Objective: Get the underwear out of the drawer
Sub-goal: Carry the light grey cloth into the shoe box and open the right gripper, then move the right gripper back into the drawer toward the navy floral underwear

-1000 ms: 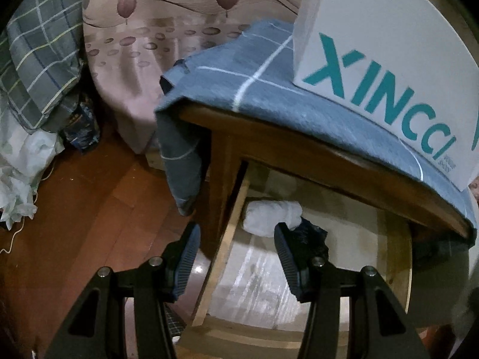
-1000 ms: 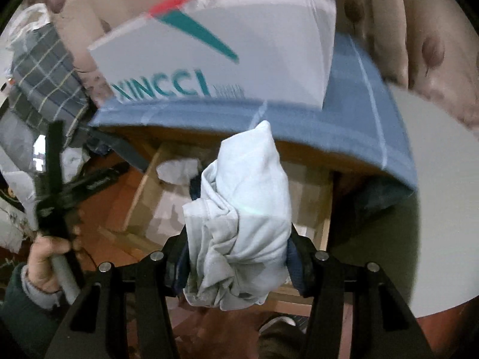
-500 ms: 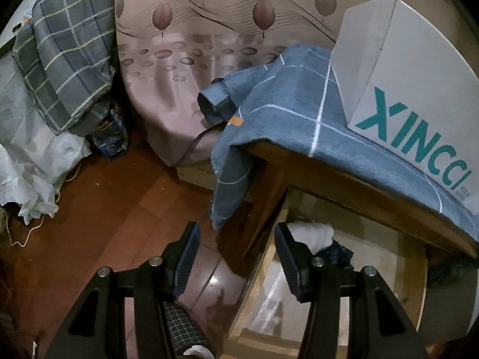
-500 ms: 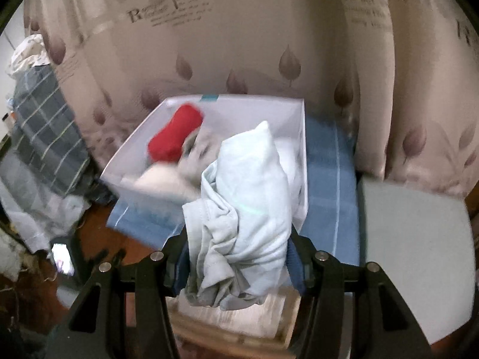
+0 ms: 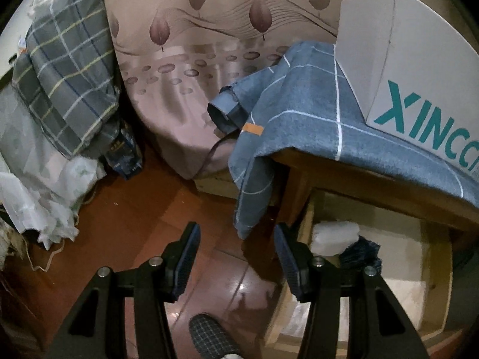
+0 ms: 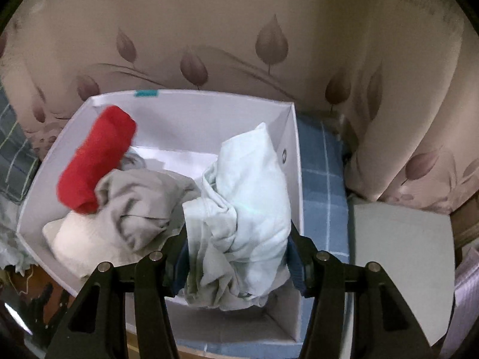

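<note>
Left claw spread, empty, above the wood floor. To its right, the open drawer under the cloth-draped desk holds a white roll and a dark garment. Right claw pinches pale blue underwear, jaws opening, over the white box; red roll and grey garment lie inside, leftward.
</note>
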Demonstrator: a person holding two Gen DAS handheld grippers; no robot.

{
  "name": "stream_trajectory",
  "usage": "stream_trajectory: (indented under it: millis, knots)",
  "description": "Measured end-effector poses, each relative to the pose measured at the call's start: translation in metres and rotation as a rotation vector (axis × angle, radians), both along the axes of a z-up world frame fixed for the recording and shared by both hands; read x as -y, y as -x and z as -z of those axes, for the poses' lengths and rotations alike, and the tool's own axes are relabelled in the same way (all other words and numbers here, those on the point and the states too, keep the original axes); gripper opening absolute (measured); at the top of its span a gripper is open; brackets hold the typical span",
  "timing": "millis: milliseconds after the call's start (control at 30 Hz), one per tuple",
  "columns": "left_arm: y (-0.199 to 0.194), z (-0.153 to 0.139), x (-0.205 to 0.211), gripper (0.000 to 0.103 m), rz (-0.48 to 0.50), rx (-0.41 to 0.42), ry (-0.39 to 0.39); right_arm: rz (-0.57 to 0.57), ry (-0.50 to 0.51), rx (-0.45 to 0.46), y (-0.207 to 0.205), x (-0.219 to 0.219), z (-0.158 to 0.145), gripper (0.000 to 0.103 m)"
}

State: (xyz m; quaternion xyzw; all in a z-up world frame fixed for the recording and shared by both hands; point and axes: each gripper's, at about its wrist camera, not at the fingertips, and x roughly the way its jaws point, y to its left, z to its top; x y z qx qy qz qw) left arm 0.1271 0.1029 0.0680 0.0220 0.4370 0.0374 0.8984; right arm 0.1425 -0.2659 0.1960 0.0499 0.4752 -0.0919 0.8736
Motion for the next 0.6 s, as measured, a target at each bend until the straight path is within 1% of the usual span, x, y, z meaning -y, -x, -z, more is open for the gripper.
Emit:
stream_trajectory:
  millis: [67,100,167,267,300,367,400,467,500,533,600]
  knots:
    - [0.000,0.001,-0.001,0.053,0.008,-0.001,-0.011,-0.018,0.036,-0.010,-0.002,-0.009,0.003,0.058]
    - [0.000,0.002,-0.002,0.053,0.007,-0.007,-0.013,-0.021,0.051,-0.018,-0.003,-0.012,0.005,0.062]
    - [-0.002,0.003,-0.003,0.053,0.009,-0.021,0.004,-0.019,0.060,-0.024,-0.002,-0.015,0.005,0.065]
    - [-0.003,0.006,-0.004,0.053,0.004,-0.041,0.019,-0.015,0.068,-0.007,0.001,-0.018,0.000,0.071]
    - [-0.004,0.007,-0.004,0.053,0.004,-0.046,0.015,-0.017,0.066,0.002,0.002,-0.018,-0.001,0.074]
    - [-0.005,0.010,-0.004,0.053,0.003,-0.060,0.018,-0.026,0.064,0.018,0.007,-0.020,-0.007,0.075]
    - [-0.007,0.012,-0.005,0.053,0.005,-0.077,0.032,-0.033,0.069,0.029,0.010,-0.022,-0.011,0.076]
    - [-0.011,0.019,-0.009,0.053,0.009,-0.125,0.089,-0.045,0.087,0.069,0.020,-0.026,-0.021,0.076]
    - [-0.012,0.021,-0.009,0.053,0.005,-0.139,0.096,-0.051,0.096,0.084,0.024,-0.028,-0.025,0.079]
    - [-0.011,0.021,-0.010,0.053,0.005,-0.143,0.102,-0.060,0.105,0.104,0.032,-0.032,-0.030,0.083]
    - [-0.010,0.020,-0.011,0.053,0.003,-0.133,0.106,-0.097,0.122,0.144,0.047,-0.041,-0.039,0.085]
